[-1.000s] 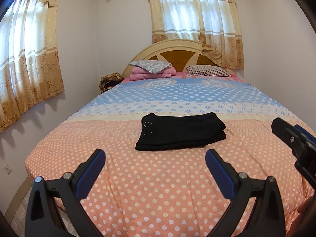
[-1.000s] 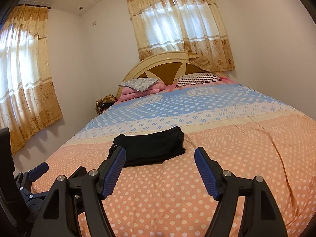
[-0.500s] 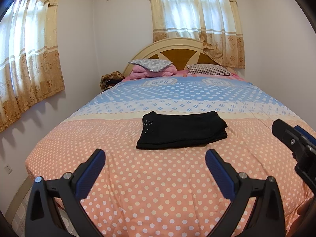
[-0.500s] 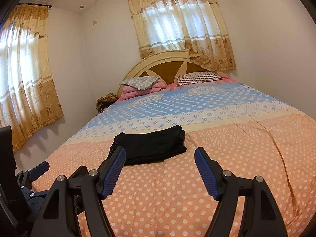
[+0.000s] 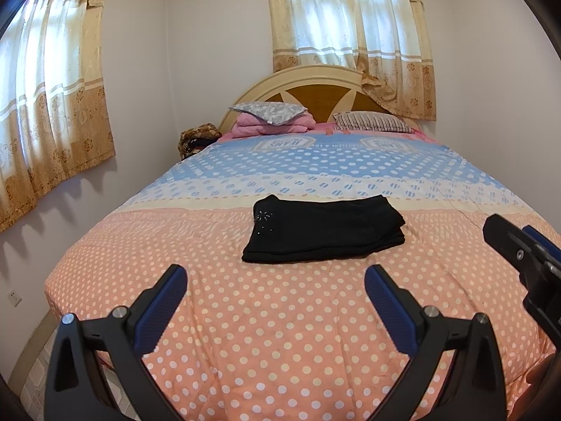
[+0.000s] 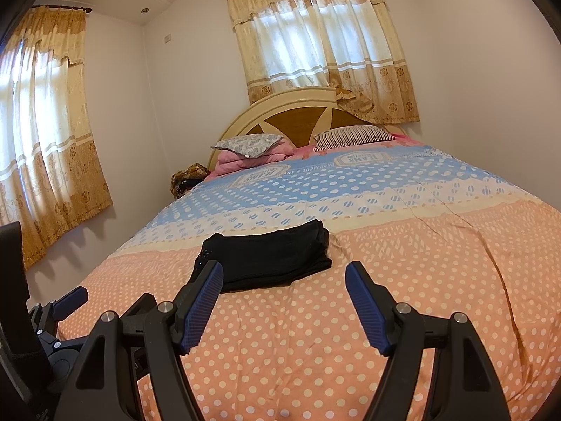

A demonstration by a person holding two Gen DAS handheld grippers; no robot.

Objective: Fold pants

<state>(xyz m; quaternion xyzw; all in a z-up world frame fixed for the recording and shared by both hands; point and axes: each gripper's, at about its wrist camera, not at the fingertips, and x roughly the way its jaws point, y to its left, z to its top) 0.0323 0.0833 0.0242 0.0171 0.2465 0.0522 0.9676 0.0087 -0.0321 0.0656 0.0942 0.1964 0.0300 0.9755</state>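
Both sets of blue pads are spread wide with nothing between them: I see my left gripper [image 5: 275, 282] and my right gripper [image 6: 284, 279] hovering level above the near, pink dotted part of the bedspread [image 5: 280, 343], side by side, pointing toward the headboard [image 5: 305, 87]. Ahead of them the black pants [image 5: 324, 228] lie folded flat mid-bed, apart from either gripper
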